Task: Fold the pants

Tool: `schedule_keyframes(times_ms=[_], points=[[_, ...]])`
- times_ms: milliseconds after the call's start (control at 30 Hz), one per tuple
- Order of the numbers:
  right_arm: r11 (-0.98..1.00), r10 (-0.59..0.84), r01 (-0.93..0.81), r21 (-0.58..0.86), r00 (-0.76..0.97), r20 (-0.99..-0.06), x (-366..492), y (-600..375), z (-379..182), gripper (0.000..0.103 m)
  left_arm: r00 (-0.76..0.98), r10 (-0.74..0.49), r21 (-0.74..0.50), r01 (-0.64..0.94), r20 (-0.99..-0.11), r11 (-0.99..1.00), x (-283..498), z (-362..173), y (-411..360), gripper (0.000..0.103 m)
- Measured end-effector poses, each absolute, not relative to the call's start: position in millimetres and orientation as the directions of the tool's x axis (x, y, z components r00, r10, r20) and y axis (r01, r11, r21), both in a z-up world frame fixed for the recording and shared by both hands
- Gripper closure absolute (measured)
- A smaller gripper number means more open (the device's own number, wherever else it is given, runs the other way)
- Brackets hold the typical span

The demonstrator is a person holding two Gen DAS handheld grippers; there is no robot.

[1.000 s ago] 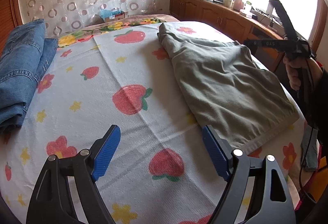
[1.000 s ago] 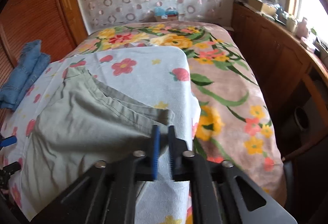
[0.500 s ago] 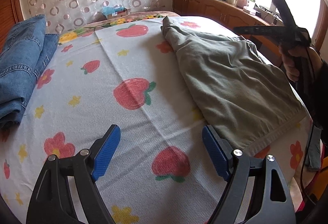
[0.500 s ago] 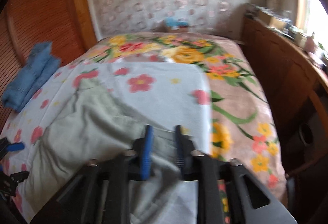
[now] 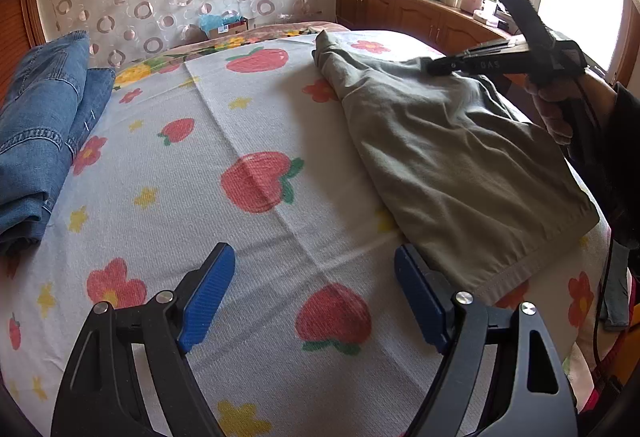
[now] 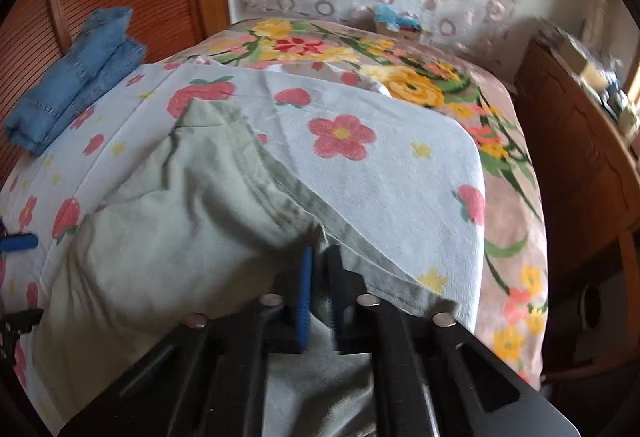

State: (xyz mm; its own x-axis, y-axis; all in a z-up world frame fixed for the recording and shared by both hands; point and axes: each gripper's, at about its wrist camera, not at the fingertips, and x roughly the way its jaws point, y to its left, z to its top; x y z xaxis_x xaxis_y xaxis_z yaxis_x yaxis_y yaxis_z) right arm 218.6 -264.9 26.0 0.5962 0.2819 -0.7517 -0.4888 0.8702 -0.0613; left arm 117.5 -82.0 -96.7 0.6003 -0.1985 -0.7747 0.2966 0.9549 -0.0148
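Olive-green pants (image 5: pixel 452 165) lie folded on the strawberry-print sheet (image 5: pixel 256 157), on the right half of the bed. My left gripper (image 5: pixel 314 293) is open and empty, low over the sheet just left of the pants' near hem. My right gripper (image 6: pixel 318 277) is shut on a raised fold of the pants (image 6: pixel 192 221), lifting the cloth above the layer below. It shows in the left wrist view (image 5: pixel 472 65) over the pants' far right edge, held by a hand.
Folded blue jeans (image 5: pixel 40 125) are stacked at the bed's left edge, also in the right wrist view (image 6: pixel 76 77). A floral blanket (image 6: pixel 400 77) covers the far bed. A wooden cabinet (image 5: pixel 420 17) with clutter runs under the window at right. A box (image 5: pixel 224 25) sits by the curtain.
My right gripper opened slightly, then closed on the pants' edge and lifted it, moving left over the pants. My left gripper stayed open and drifted a little.
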Motion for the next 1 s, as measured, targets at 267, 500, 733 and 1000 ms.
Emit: schedule_keyframes(times_ms=[267, 500, 733, 1000], points=[[0.919, 0.193, -0.376, -0.118, 0.69, -0.697, 221.7, -260.5, 34.8, 0.099, 0.601, -0.191, -0.005, 0.298, -0.776, 0.955, 116.7, -96.9, -83.6, 0.02], [0.949, 0.197, -0.311, -0.046, 0.702, -0.684, 201.5, -276.5, 34.6, 0.071, 0.602, -0.191, -0.004, 0.299, -0.775, 0.954, 116.7, -97.0, -83.4, 0.02], [0.974, 0.185, -0.226, 0.03, 0.705, -0.685, 182.9, -320.3, 27.0, 0.071, 0.602, -0.19, -0.002, 0.298, -0.776, 0.955, 116.6, -97.0, -83.6, 0.02], [0.958, 0.232, -0.286, 0.032, 0.698, -0.678, 180.4, -307.7, 22.9, 0.078, 0.602, -0.19, -0.003, 0.298, -0.775, 0.955, 116.6, -96.8, -83.3, 0.02]])
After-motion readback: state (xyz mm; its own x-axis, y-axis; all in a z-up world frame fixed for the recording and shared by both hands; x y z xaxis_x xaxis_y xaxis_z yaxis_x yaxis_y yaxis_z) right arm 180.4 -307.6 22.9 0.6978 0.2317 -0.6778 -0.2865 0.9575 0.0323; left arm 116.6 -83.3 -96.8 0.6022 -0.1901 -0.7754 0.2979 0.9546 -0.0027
